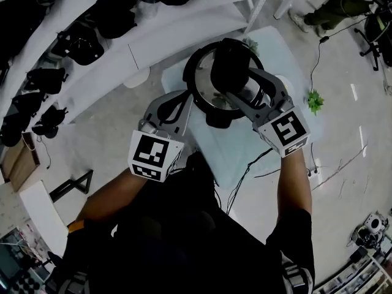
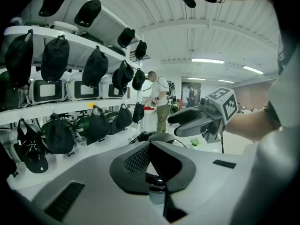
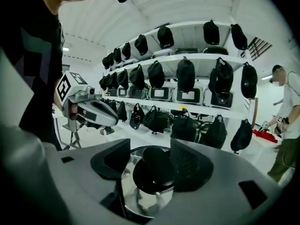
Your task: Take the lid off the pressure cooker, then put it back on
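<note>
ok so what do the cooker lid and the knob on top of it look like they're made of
Lid: polished metal, probably stainless steel; it is silvery and mirrors its surroundings. Knob: looks like black moulded plastic with a satin finish, showing only soft highlights and no clear reflections. It could be another heat-proof material; the look alone leaves that open.

Bright, even indoor light; strong fisheye warp; dark vignetted corners.

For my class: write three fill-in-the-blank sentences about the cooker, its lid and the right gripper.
1. The lid sits ___ the cooker.
2. The right gripper has its jaws ___, one each side of the knob.
3. The cooker stands on a pale ___.
Missing: on; open; table.
</note>
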